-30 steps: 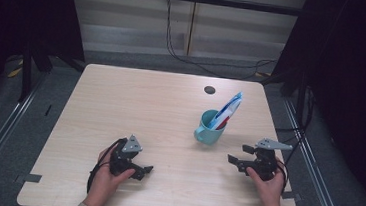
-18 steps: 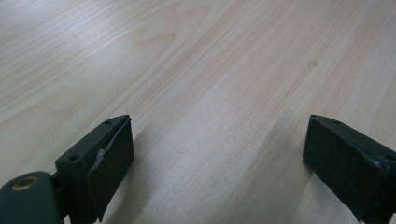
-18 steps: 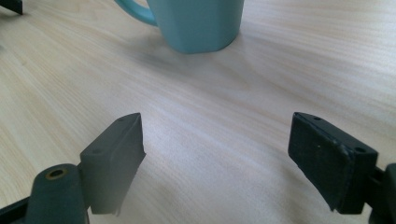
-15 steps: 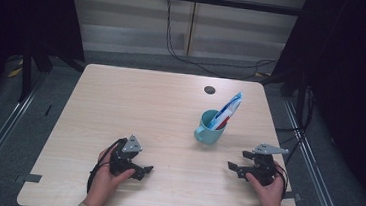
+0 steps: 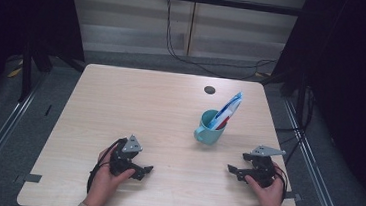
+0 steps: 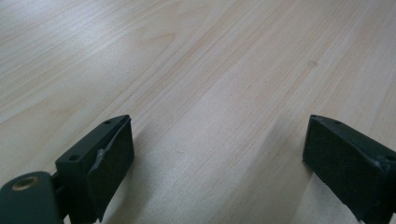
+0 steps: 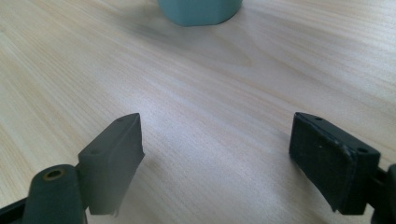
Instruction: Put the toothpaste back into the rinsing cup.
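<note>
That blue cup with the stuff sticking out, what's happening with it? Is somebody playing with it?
Nobody is touching it right now. A person holds a gripper in each hand, low over the near part of the wooden table. The left gripper and the right gripper are both open and empty. The teal cup stands upright between and beyond them, nearer the right one, with a blue, white and red packet leaning out of it.

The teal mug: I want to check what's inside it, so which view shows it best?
The high view: the whole mug stands there with a blue-and-white packet leaning out. The right gripper view catches its base alone; the left gripper view faces bare table.
</note>
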A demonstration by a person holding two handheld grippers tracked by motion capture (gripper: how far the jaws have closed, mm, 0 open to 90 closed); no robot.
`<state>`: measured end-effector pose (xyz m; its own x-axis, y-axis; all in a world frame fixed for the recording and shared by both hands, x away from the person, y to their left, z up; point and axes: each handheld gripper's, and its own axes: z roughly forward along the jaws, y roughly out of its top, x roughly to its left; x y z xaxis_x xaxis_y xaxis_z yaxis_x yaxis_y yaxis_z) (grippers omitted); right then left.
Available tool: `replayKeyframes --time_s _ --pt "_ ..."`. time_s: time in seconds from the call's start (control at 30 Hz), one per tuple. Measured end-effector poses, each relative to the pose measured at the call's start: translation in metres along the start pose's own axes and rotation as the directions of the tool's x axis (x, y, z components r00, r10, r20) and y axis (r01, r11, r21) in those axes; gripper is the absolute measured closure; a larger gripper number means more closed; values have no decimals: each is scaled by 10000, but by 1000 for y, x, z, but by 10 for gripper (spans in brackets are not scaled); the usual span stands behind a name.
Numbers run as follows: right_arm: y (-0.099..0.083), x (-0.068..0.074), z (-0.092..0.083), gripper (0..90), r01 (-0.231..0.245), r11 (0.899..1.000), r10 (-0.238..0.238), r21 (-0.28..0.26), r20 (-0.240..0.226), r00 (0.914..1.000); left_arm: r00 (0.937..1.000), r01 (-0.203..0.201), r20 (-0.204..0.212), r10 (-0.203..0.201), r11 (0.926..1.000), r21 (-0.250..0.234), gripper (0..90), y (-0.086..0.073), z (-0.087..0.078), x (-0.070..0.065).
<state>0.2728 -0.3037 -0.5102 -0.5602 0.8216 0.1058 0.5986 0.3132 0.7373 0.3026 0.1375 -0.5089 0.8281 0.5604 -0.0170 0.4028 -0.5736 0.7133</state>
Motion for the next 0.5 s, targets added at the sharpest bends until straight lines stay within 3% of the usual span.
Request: replayKeyframes --time_s 0.3,0.4,0.5 --pt "0 3 1 150 287 9995 -289 152 157 9995 10000 -4 -9 4 10000 4 85 0 0 0" --pt "0 6 2 139 700 9971 -711 308 350 9969 10000 24 -5 -24 10000 -25 85 0 0 0" --pt "0 6 2 136 749 9966 -759 336 278 9967 10000 -3 -19 3 10000 19 86 0 0 0"
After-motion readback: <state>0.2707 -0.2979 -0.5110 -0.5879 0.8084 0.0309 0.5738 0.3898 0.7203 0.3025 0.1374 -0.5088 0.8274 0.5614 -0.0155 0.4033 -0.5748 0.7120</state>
